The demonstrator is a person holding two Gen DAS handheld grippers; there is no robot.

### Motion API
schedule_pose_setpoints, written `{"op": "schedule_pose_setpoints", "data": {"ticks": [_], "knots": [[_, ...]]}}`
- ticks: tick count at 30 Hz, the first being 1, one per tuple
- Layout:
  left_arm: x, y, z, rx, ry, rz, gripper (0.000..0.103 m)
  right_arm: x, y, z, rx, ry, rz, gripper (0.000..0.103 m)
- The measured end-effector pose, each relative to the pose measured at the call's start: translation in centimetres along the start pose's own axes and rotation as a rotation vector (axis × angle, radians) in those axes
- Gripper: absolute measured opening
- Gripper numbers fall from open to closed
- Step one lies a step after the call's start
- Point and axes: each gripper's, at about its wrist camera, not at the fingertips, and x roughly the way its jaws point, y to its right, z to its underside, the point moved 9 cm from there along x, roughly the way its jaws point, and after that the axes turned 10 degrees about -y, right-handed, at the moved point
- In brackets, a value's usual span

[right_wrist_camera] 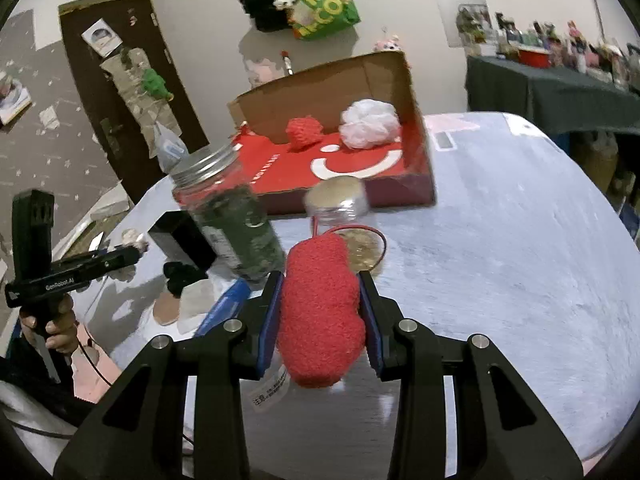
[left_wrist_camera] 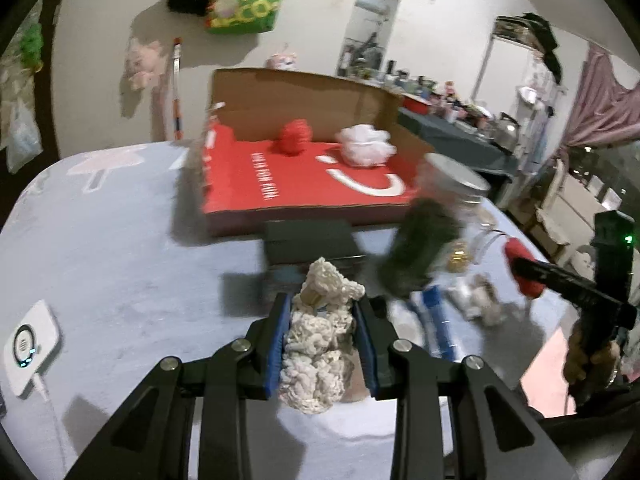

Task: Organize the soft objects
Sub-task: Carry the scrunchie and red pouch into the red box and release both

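My left gripper (left_wrist_camera: pixel 322 304) is shut on a cream knitted soft toy (left_wrist_camera: pixel 320 344), held above the table. My right gripper (right_wrist_camera: pixel 322 280) is shut on a red fuzzy soft toy (right_wrist_camera: pixel 320 316); it also shows in the left wrist view (left_wrist_camera: pixel 524 270). An open cardboard box (left_wrist_camera: pixel 304 184) with a red floor lies ahead; it also shows in the right wrist view (right_wrist_camera: pixel 384 196). In it are a red knitted ball (left_wrist_camera: pixel 295 136) (right_wrist_camera: pixel 304 130) and a white puffy ball (left_wrist_camera: pixel 366 145) (right_wrist_camera: pixel 370 124).
A jar with a metal lid and dark green contents (right_wrist_camera: pixel 228 216) (left_wrist_camera: pixel 424 236) stands before the box. A small jar (right_wrist_camera: pixel 340 204), a black box (left_wrist_camera: pixel 312 240), a blue tube (right_wrist_camera: pixel 226 304) and small items lie nearby. A white device (left_wrist_camera: pixel 28 346) sits left.
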Motion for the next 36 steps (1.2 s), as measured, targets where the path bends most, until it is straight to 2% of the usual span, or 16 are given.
{"op": "schedule_pose_setpoints", "data": {"ticks": [5,18,30,36], "knots": [[0.6,-2.4,0.3,-0.018,-0.024,-0.043,0.033,-0.1,2.5,0.0,0.031,-0.018,0.018,0.035],[3.0,-5.8,-0.1,-0.014,-0.069,-0.068,0.033,0.3,7.1,-1.5,0.070,-0.041,0.061,0.035],[4.0,-8.0,-3.4,0.050,-0.082,-0.103,0.033,2.0,7.7,-5.1,-0.047,-0.070,0.100,0.035],[3.7,-8.3,-5.3,0.087,-0.079,-0.111,0.033,2.7,7.7,-7.0,-0.128,-0.078,0.152,0.035]]}}
